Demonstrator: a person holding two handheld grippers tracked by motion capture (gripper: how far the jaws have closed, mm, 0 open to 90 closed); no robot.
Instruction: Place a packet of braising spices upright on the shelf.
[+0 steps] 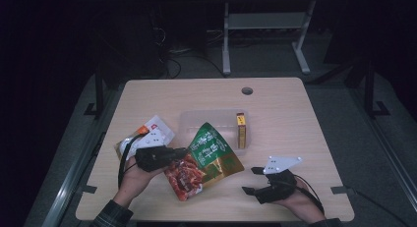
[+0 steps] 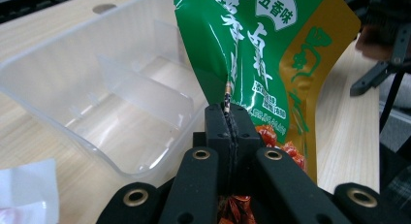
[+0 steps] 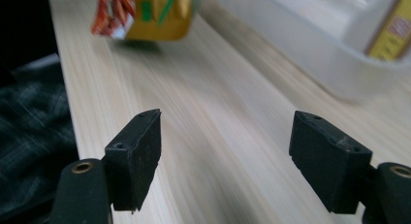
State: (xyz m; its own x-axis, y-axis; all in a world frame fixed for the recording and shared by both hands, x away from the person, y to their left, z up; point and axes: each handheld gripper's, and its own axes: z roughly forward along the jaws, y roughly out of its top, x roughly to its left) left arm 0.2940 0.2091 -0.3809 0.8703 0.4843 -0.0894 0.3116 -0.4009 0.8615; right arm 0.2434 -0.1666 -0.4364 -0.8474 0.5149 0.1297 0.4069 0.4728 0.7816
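Overhead, a wooden table (image 1: 295, 133) holds a clear plastic bin (image 1: 196, 120) near its centre, and every place below is given relative to that bin. A green and gold snack pouch (image 1: 209, 156) hangs lifted at the bin's near edge, its top corner tilted over the bin's front wall. The left gripper (image 1: 183, 151) sits just to the near left of the bin, and its jaws are pinched tight on the pouch's side seam; in the left gripper view the pads meet on the thin edge of the snack pouch (image 2: 252, 54), with the bin's divided compartments (image 2: 121, 88) open and bare just beyond. A narrow yellow box (image 1: 241, 130) stands in the bin's right end. White packets (image 1: 155, 131) lie on the table to the bin's left.

The right gripper (image 1: 251, 180) rests near the table's front edge, to the near right of the bin, jaws spread wide with nothing between them; in the right gripper view its pads (image 3: 140, 156) frame only bare wood.

The step in hand looks like lowering the pouch into the bin. To do it well, the left hand should probably carry the pouch further over the bare compartments, away from the yellow box, then tip it flat before letting go, since a pouch held by one seam may swing and catch on the front wall or a divider.
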